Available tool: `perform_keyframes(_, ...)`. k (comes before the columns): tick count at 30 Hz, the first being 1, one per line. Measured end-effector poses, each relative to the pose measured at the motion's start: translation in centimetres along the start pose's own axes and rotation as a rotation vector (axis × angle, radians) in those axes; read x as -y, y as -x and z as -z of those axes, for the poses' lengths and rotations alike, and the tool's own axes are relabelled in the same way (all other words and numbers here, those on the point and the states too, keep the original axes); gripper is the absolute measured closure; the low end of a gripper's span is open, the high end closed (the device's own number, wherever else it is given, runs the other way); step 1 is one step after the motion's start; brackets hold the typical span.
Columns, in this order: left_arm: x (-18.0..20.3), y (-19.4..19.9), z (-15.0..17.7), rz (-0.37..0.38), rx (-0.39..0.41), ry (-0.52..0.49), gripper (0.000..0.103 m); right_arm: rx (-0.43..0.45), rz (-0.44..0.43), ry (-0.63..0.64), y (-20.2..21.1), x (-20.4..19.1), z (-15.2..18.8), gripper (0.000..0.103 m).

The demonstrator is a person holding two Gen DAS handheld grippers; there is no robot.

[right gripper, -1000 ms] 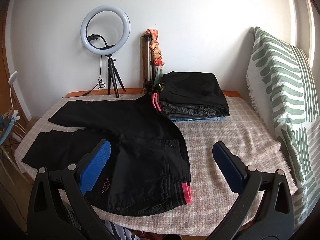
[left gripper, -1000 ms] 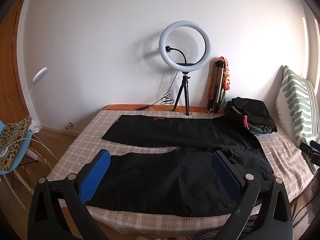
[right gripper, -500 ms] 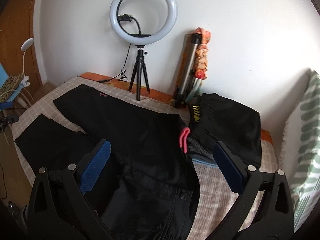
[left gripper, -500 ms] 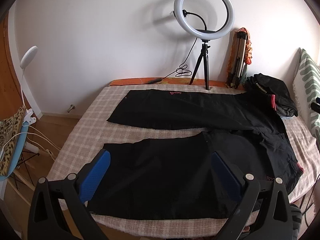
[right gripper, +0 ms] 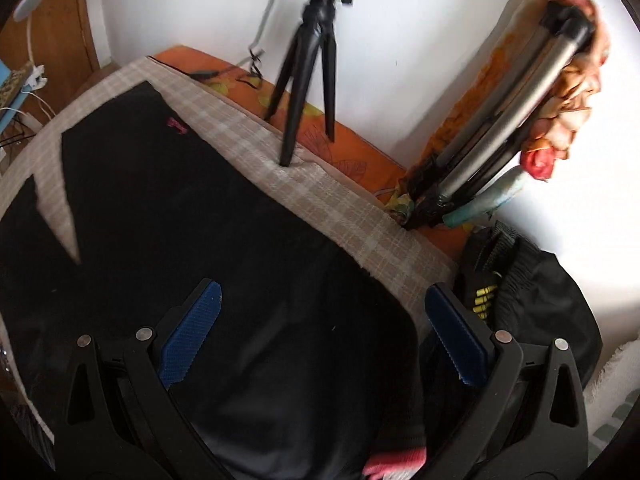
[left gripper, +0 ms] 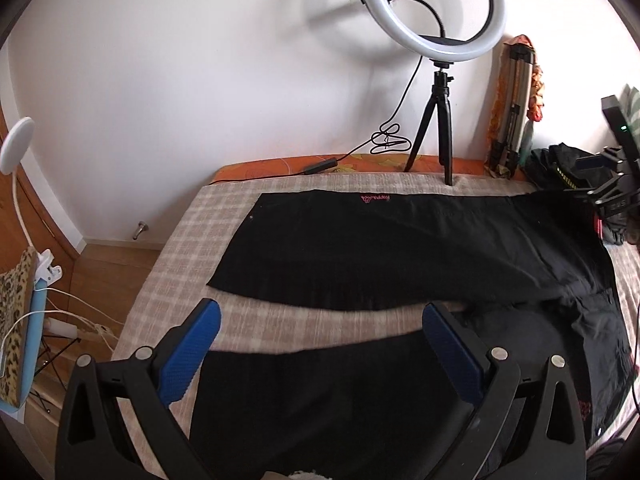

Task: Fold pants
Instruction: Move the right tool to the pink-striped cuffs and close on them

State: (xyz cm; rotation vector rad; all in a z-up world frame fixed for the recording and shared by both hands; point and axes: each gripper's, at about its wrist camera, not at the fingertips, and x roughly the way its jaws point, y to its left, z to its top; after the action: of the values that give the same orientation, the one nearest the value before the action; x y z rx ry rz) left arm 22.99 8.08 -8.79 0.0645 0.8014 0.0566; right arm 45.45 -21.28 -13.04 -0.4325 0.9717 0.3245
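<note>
Here both tongs, left and right, gape over black pants; waistband cut off.

The left black hand-held gripper with blue ribbed pads is hovering with its jaws spread wide, gripping nothing. The right black hand-held gripper with blue ribbed pads is likewise gaping, tilted downward, empty.
</note>
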Motion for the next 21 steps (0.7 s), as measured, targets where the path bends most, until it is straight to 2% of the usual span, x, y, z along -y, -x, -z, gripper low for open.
perform_keyframes(9,-1.5,-7.8,-2.6,0.043,-0.128,0.064,0.001,-0.175,-0.029,0.0,-8.2,2.3,-1.4,0.0)
perform_keyframes(11,-1.5,-9.3,-3.0,0.032,-0.15,0.061,0.001,-0.228,-0.008,0.017,-9.8,2.0,-1.6,0.004)
perform_keyframes(13,-1.4,-10.5,-3.3,0.009,-0.163,0.041,0.001,-0.276,-0.025,0.032,-10.9,1.7,-1.6,0.008)
perform_keyframes(15,-1.2,-11.8,-3.6,0.004,-0.18,0.024,0.001,-0.31,-0.053,0.049,-11.6,1.1,-1.3,0.019)
perform_keyframes(17,-1.3,-13.0,-3.9,0.017,-0.202,0.029,0.001,-0.296,-0.04,0.077,-11.3,0.6,-1.1,0.029)
perform_keyframes(19,-1.5,-14.3,-4.2,0.03,-0.223,0.042,0.001,-0.281,-0.027,0.075,-10.3,0.6,-1.0,0.073)
perform_keyframes(21,-1.6,-15.2,-4.5,0.035,-0.241,0.058,0.001,-0.259,-0.055,0.045,-8.8,1.1,-0.7,0.098)
